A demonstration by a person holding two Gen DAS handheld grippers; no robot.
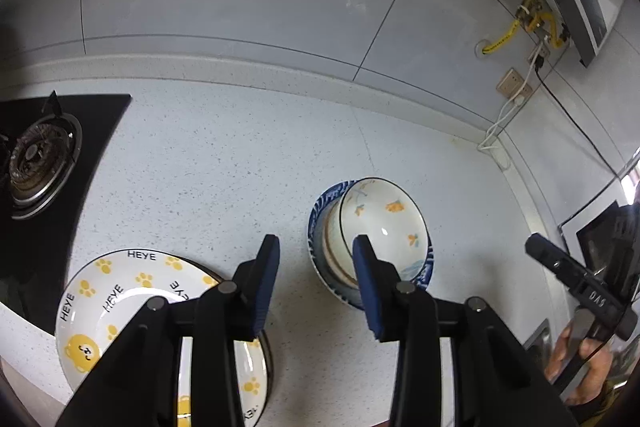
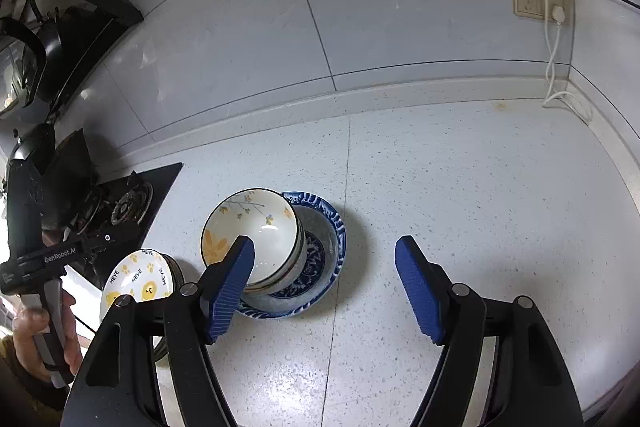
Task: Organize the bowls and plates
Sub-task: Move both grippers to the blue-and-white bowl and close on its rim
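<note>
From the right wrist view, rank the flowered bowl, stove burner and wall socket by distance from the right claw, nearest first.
1. Flowered bowl, just ahead-left of the right claw.
2. Stove burner, far left on the counter.
3. Wall socket, up on the back wall.

The paw-print plate (image 1: 120,291) is cut off by the bottom edge in the left wrist view and partly covered by the left tongs (image 1: 316,279). Beside that plate, the floral bowl (image 2: 248,227) hides how many bowls sit beneath it in the blue-rimmed plate (image 2: 328,259). Beyond the plate, the stove (image 1: 36,163) runs off the left edge.
</note>
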